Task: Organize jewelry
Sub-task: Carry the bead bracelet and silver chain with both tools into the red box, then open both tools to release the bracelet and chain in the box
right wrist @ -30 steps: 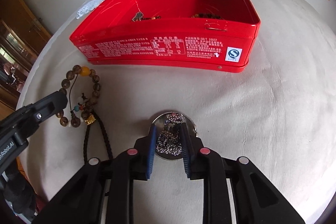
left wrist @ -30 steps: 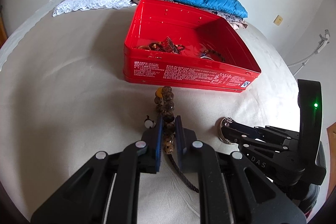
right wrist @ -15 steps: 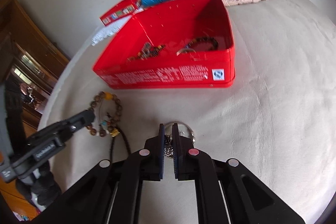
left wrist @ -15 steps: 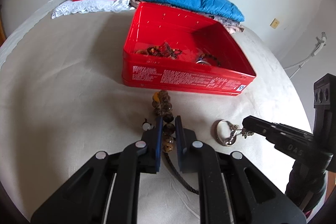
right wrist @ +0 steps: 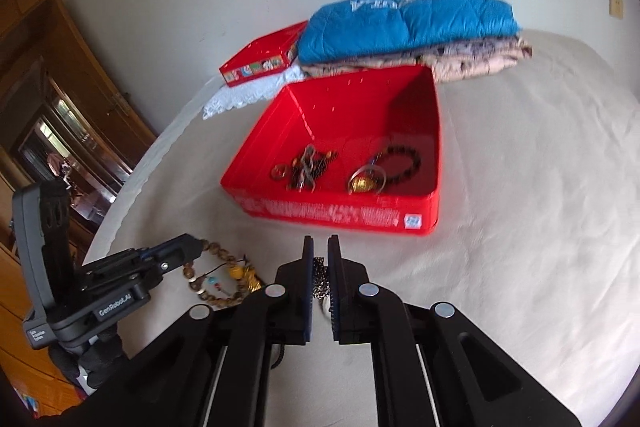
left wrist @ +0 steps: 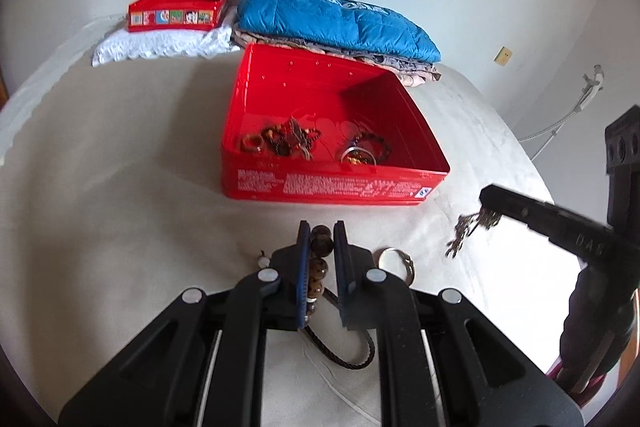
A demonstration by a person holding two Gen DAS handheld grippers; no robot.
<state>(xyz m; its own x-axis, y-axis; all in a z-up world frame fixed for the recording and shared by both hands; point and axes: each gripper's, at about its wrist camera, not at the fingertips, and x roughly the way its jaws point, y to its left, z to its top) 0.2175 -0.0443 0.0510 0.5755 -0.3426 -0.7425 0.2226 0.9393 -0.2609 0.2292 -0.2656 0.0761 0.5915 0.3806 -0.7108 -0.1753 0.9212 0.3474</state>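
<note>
Beaded bracelet (left wrist: 319, 259) pinched in my left tongs (left wrist: 320, 227), half hidden | right tongs (right wrist: 319, 242) clamp blurred chain (right wrist: 319, 277) | ring (left wrist: 394, 259) part-covered

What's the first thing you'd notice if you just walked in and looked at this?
The big red tin in the middle of the pale bedspread grabs the eye, with beads and rings piled inside. In front of it, the left tongs pinch a wooden bead bracelet, and the right tongs hold a dangling metal chain. A bright blue quilted jacket lies folded behind the tin.
</note>
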